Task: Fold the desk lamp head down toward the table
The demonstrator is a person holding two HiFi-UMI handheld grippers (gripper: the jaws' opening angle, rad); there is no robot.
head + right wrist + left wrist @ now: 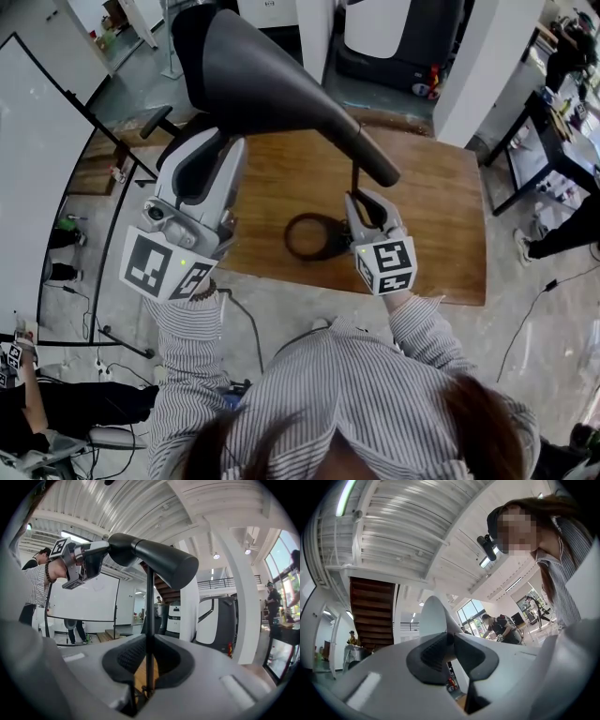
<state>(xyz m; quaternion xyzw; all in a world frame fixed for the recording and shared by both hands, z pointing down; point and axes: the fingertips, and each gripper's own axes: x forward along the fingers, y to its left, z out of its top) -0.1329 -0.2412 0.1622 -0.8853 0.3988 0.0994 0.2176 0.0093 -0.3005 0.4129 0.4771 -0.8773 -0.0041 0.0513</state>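
A black desk lamp stands on the wooden table point(441, 216) with its ring base point(314, 236) near the front edge. Its long cone-shaped head point(272, 84) sits high, roughly level, on a thin upright stem point(355, 178). In the right gripper view the head point(159, 559) runs from upper left to the stem point(150, 606). My left gripper point(208, 141) is shut on the wide end of the head, whose pale rim point(433, 616) shows between the left gripper's point(452, 644) pads. My right gripper point(361, 197) is shut on the stem, which passes between the right gripper's point(149, 660) pads.
A whiteboard on a stand point(37, 159) is at the left. A white column point(478, 66) rises behind the table and a black side table point(553, 141) stands at the right. Cables run over the floor point(525, 319). Other people stand around the edges.
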